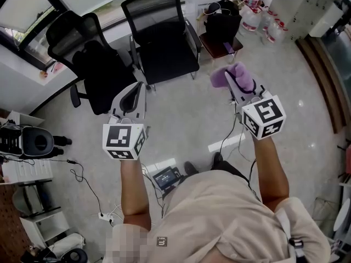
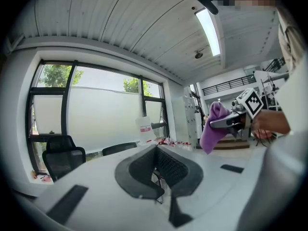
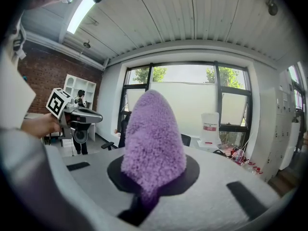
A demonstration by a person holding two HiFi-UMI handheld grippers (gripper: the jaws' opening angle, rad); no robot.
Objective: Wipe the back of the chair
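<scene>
Two black mesh office chairs stand ahead on the floor: a high-backed one at the left and a lower one beside it, its back turned to the window. My left gripper is held above the floor short of them, jaws together with nothing between them; in its own view the left gripper points toward the window and the chairs. My right gripper is shut on a fluffy purple cloth, which fills the centre of the right gripper view as a purple cloth and hides the fingertips.
A brown stool with a black bag stands right of the chairs, with water bottles behind it. Cables and a small device lie on the floor near my feet. Equipment on a shelf is at the left.
</scene>
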